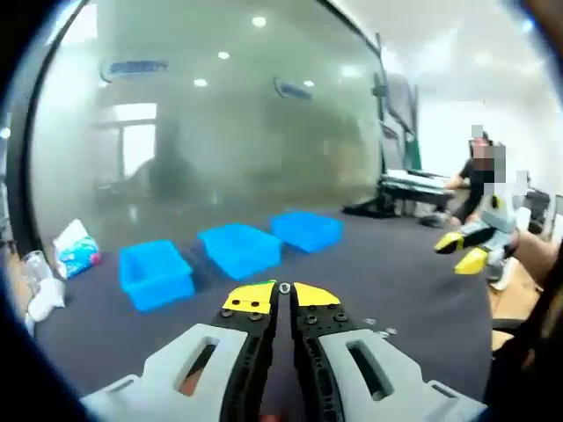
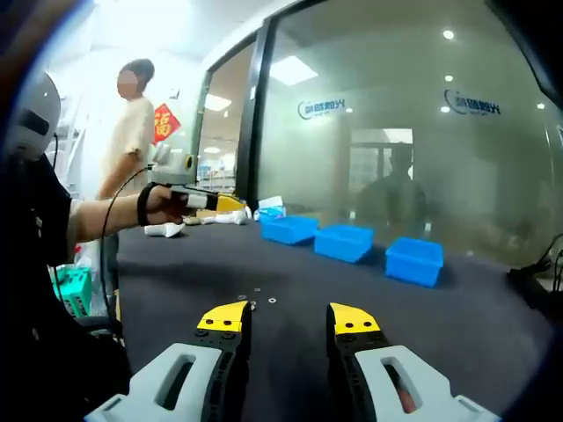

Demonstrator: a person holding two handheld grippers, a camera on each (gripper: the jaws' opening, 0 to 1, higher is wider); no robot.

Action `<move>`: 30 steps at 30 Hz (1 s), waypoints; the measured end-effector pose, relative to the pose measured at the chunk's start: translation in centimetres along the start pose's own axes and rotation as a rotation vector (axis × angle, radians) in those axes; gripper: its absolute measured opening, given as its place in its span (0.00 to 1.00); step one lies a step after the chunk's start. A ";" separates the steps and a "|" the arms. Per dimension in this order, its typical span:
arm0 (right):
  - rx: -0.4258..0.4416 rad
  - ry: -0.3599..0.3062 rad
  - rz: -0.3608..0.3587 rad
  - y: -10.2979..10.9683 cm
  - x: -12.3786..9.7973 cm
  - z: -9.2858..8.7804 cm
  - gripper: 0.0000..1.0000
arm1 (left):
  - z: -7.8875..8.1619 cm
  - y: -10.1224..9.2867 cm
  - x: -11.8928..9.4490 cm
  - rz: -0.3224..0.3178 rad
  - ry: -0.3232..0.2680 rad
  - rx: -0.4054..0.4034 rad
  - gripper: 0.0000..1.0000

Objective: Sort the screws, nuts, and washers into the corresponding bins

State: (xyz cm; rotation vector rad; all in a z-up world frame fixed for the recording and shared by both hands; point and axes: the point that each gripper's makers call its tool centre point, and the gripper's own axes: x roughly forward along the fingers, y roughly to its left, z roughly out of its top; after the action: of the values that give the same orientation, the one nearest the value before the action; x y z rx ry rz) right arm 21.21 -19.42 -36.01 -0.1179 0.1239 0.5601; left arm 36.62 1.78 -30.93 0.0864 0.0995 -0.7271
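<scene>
Blue lettering is seen on the frosted glass wall point(image 2: 413, 141), too blurred to be read, and a red sign point(image 2: 165, 122) with pale characters hangs beyond it. Three blue bins point(image 1: 239, 251) are set in a row along the dark table point(image 1: 387, 281), near the glass. The left gripper point(image 1: 283, 288) is pressed together on a small fastener point(image 1: 284, 287), whose axis cannot be judged. The right gripper point(image 2: 287, 318) is held spread above loose hardware point(image 2: 257, 301) scattered on the table.
</scene>
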 end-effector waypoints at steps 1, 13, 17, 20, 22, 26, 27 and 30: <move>0.002 -0.001 -0.001 0.0 0.0 0.0 0.31 | 0.1 0.9 0.2 0.021 -0.004 -0.004 0.06; 0.001 0.004 -0.002 0.2 -0.2 -0.3 0.31 | 3.0 9.0 3.8 0.184 -0.044 -0.047 0.06; 0.003 0.005 -0.006 0.1 -0.2 -0.4 0.31 | 3.5 11.2 5.6 0.220 -0.034 -0.054 0.06; 0.006 0.004 -0.010 -0.1 -0.2 -0.3 0.31 | 3.4 12.7 7.4 0.243 -0.015 -0.050 0.06; 0.005 0.005 -0.013 -0.3 -0.3 -0.4 0.31 | 3.3 13.9 8.2 0.269 -0.004 -0.029 0.06; 0.007 0.006 -0.020 -0.5 -0.4 -0.5 0.31 | 2.3 15.9 9.5 0.303 0.020 -0.066 0.06; 0.006 0.008 -0.019 -0.5 -0.4 -0.5 0.31 | 2.0 16.4 9.8 0.315 0.029 -0.054 0.06; 0.003 0.011 -0.018 -0.4 -0.6 -0.6 0.31 | 1.0 17.7 10.6 0.335 0.055 -0.069 0.06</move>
State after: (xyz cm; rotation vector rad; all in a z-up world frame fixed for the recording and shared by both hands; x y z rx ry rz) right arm 20.87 -20.19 -36.45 -0.1190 0.1347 0.5410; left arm 56.35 7.91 -30.47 0.0552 0.1580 -0.3863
